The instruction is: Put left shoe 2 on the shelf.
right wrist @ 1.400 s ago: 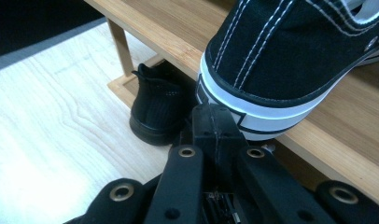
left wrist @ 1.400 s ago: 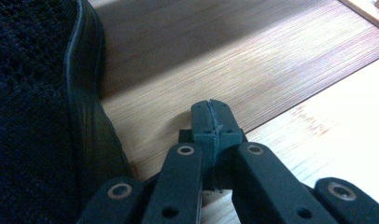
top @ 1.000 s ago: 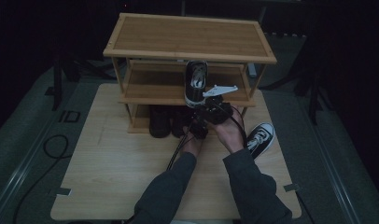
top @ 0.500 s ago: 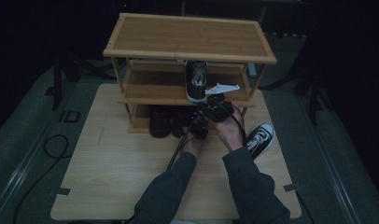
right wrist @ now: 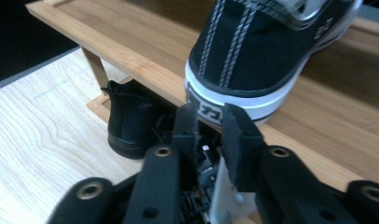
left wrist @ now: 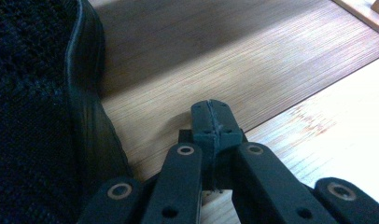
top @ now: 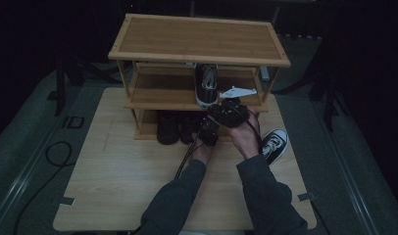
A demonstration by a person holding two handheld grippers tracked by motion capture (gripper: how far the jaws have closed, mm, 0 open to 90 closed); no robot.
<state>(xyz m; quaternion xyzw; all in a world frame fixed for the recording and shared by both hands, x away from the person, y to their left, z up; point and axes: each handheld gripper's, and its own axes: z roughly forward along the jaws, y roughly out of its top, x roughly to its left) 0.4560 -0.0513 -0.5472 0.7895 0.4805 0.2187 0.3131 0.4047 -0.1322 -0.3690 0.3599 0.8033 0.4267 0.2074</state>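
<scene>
Right gripper [right wrist: 211, 123] is seen with its jaws parted a little, having just been opening; the heel of the black sneaker [right wrist: 267, 51] stands just beyond the tips, with nothing pinched between them. The sneaker is set on the middle shelf [top: 162, 98] of the bamboo shoe rack [top: 197, 36], toe pointed to the back, heel at the shelf's front edge, toward the rack's right end. In the high view its white heel [top: 206, 100] is seen touching or slightly overhanging that edge. Left gripper [left wrist: 211, 123] is held pressed together and empty, low over the bottom shelf beside a dark shoe [left wrist: 38, 116]. A second sneaker [top: 274, 143] lies on the desk [top: 113, 186] near its right edge.

Risk: the heel may be caught by the parted jaws on withdrawal, and the sneaker dragged off the shelf's front edge. A straight, level retreat is judged advisable.
</scene>
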